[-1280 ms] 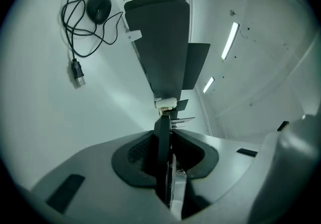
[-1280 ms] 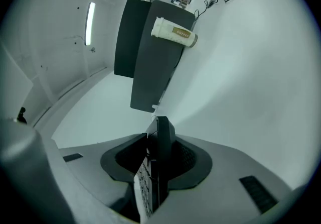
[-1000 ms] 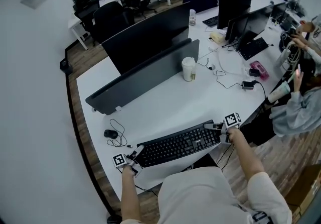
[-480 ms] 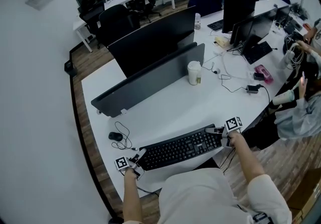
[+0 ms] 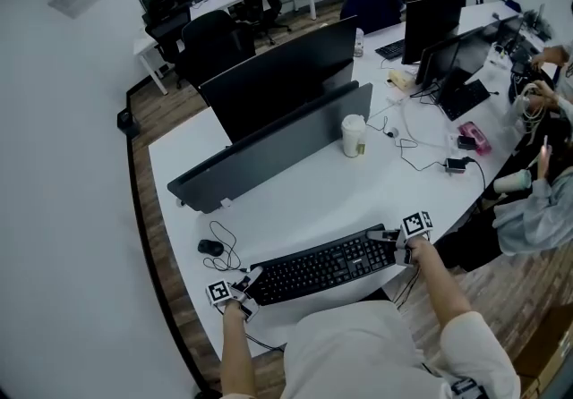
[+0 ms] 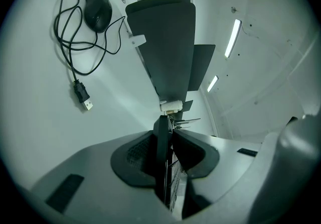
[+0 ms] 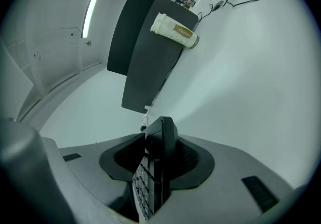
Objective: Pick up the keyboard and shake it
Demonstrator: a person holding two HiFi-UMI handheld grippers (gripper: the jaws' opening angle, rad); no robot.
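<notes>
keyboard [image 5: 322, 265], mouse [image 5: 210, 248] near, divider [image 5: 277, 145] and cup [image 5: 354, 135] behind

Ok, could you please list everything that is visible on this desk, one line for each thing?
desk: one, white, curved
keyboard: one, black, at the desk's near edge, held at both ends
mouse: one, black, wired, left of the keyboard, its plug lying loose
paper cup: one, pale, lidded, by the divider's right end
divider panel: one, dark grey, mid-desk
monitor: one, black, behind the divider
further monitors: at least two, black, far right
pink object: one, right side, kind unclear
left gripper: one, grey, closed on the keyboard's left end
right gripper: one, grey, gripping the keyboard's right end, though its jaws have just been opening a little
</notes>
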